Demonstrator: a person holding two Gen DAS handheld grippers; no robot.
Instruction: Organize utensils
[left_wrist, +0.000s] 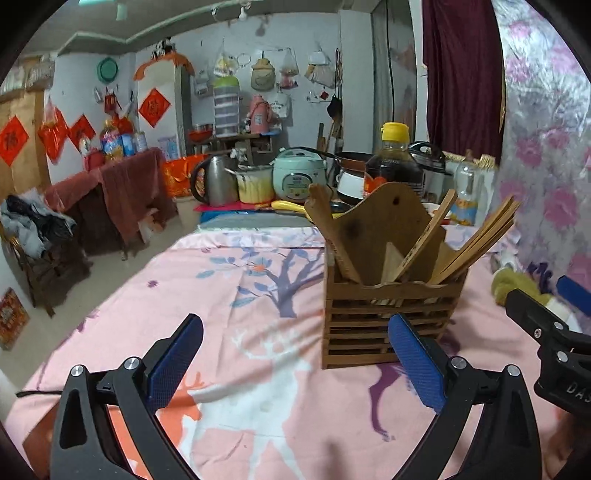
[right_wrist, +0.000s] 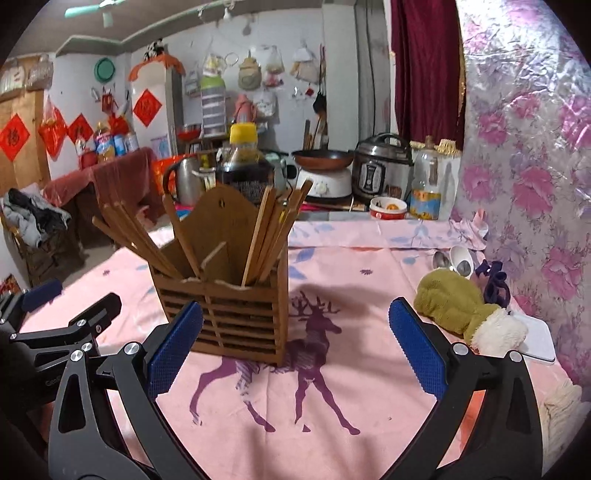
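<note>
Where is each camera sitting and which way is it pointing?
Left wrist: on the left hand-held gripper, looking forward over the pink cloth at the wooden holder ahead to its right; its open blue fingers frame the view, the right hand-held gripper at the right edge.
Right wrist: on the right hand-held gripper, facing the same way, with the holder ahead to its left and spoons right; the left one shows at the left edge.
Shared: holder, chopsticks, cloth, soy bottle.
</note>
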